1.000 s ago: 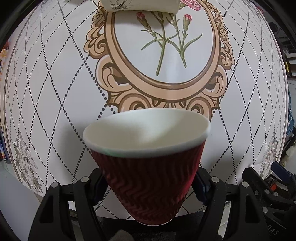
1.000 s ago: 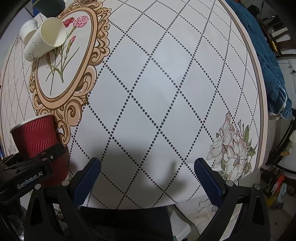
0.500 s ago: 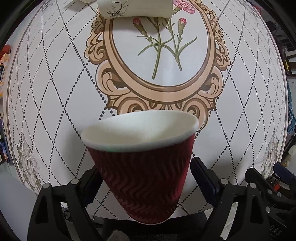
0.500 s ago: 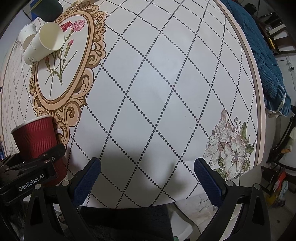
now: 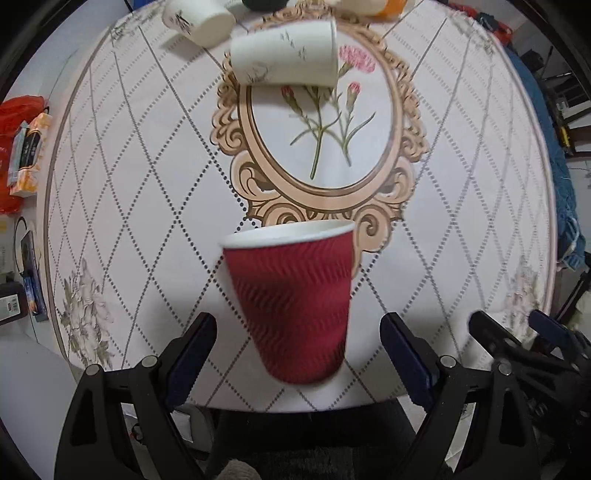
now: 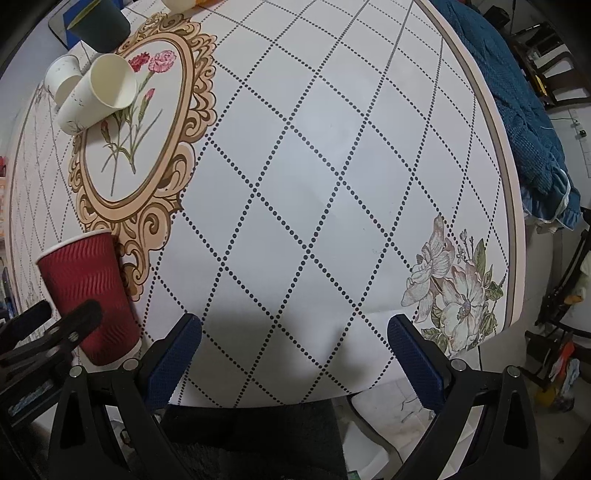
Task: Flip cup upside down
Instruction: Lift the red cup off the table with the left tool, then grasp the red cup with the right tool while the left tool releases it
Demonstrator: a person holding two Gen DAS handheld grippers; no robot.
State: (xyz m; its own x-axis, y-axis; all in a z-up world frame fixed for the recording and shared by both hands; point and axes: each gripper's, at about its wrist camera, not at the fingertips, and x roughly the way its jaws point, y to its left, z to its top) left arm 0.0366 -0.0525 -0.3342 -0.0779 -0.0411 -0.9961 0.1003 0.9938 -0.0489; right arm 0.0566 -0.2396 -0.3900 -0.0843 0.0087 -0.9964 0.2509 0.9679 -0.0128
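A dark red ribbed paper cup stands upright, mouth up, near the front edge of the round table. It also shows at the left of the right wrist view. My left gripper is open, its blue pads apart from the cup on both sides and drawn back from it. My right gripper is open and empty over the table's front edge, to the right of the cup.
Two white paper cups lie on their sides at the far side, one on the oval flower print. A dark green cup stands beyond them. A blue cloth hangs at the right. Boxes sit left of the table.
My left gripper has opened, let go of the red cup and pulled back. The cup now stands free on the table. The right gripper has barely moved.
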